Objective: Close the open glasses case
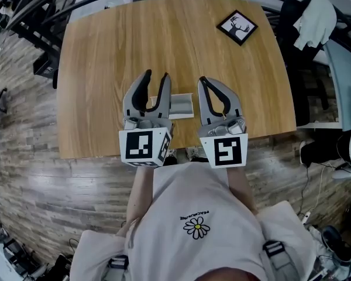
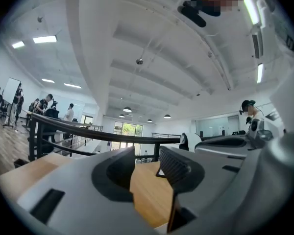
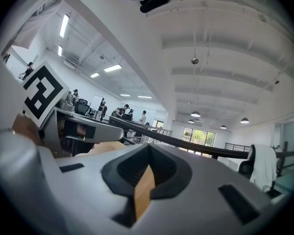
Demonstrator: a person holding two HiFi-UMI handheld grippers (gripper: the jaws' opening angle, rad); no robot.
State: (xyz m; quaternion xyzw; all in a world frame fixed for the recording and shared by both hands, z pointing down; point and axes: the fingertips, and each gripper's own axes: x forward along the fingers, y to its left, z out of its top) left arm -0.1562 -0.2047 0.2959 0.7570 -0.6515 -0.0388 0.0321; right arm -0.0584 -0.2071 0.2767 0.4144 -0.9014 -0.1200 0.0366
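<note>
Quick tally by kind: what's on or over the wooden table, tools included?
glasses case: 1
framed deer picture: 1
tools: 2, the left tool with jaws apart and the right tool with jaws together
total: 4

Grey left gripper [image 1: 156, 76], right gripper [image 1: 202, 81]; daisy-print shirt [image 1: 210, 198]

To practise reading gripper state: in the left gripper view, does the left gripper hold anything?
No: the left gripper stands open, with only the bare wooden table showing between its jaws.
</note>
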